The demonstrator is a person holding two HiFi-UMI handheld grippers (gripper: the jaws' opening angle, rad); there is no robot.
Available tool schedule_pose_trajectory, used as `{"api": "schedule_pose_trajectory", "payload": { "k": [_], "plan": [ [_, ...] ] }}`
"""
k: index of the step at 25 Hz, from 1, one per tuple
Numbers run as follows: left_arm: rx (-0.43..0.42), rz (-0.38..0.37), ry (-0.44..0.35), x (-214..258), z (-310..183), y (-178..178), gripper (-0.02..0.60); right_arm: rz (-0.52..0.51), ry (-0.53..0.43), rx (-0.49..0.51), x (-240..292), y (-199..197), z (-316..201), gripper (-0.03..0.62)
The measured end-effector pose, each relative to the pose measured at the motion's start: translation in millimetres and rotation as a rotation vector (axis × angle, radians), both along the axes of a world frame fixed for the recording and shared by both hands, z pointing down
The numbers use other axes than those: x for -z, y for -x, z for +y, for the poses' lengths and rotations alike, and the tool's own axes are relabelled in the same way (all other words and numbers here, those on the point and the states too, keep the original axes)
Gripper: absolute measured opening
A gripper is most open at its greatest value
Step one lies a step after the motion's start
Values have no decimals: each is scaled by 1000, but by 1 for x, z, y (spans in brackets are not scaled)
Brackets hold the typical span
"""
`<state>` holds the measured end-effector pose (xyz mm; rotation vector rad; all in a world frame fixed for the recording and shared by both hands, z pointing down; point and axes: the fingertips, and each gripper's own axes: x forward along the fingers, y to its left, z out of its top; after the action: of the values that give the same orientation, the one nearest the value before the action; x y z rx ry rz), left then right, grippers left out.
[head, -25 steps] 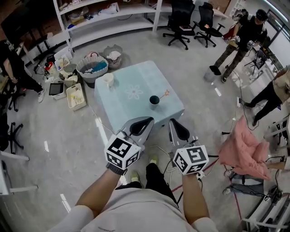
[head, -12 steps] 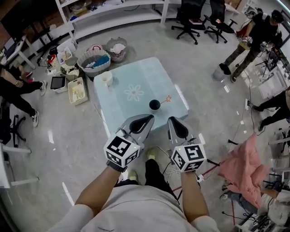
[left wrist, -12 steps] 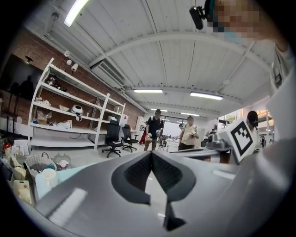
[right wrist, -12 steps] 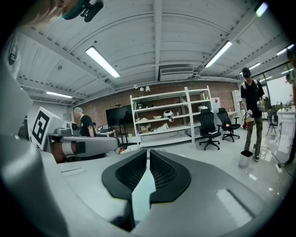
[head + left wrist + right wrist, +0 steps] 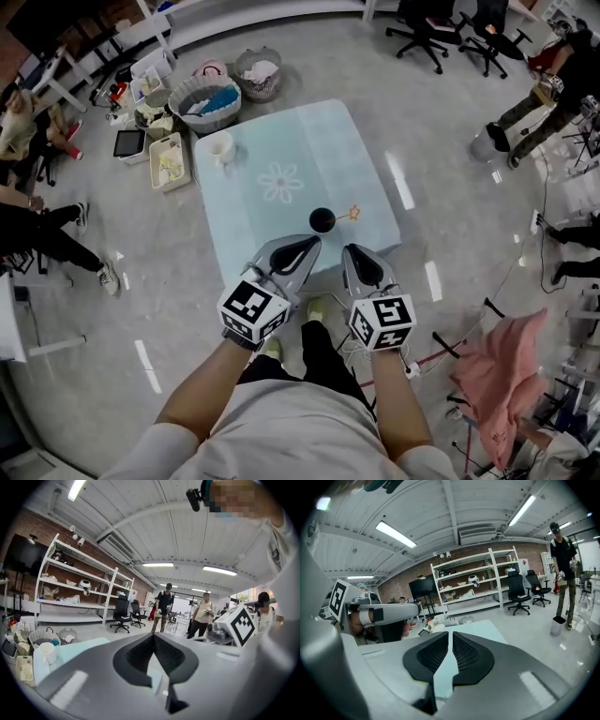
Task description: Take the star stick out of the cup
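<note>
Left gripper [image 5: 304, 247] and right gripper [image 5: 361, 259] both have jaws pressed together on nothing, while at their 12 o'clock the star stick [image 5: 351, 214] leans toward 3 o'clock from the dark cup [image 5: 322, 220] on the table [image 5: 281, 141]

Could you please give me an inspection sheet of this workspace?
Surface: light-blue table, flower print in the middle.
Job's things: dark cup near the table's near edge; star stick in it, leaning right.
Clutter: white mug at the far left corner.
Grippers: left tool and right tool held short of the table, both empty; left jaws together, right nearly so.
Cables: cables on the floor at right.
Surroundings: baskets, office chairs, people, pink cloth.
</note>
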<state>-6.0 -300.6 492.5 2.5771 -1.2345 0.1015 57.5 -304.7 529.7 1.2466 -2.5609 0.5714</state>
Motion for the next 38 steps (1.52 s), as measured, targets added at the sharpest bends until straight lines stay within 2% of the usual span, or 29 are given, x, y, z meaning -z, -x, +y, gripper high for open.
{"api": "schedule_pose_trajectory", "payload": {
  "k": [8, 17, 24, 38],
  "plan": [
    [32, -32, 48, -40, -39, -7, 6, 13, 117, 51, -68, 0, -40, 20],
    [45, -34, 140, -103, -65, -7, 6, 35, 274, 7, -161, -3, -68, 52],
    [46, -39, 186, -138, -73, -9, 6, 34, 304, -38, -193, -2, -89, 52],
    [52, -33, 222, -149, -72, 8, 6, 63, 297, -75, -201, 12, -105, 28]
  ]
}}
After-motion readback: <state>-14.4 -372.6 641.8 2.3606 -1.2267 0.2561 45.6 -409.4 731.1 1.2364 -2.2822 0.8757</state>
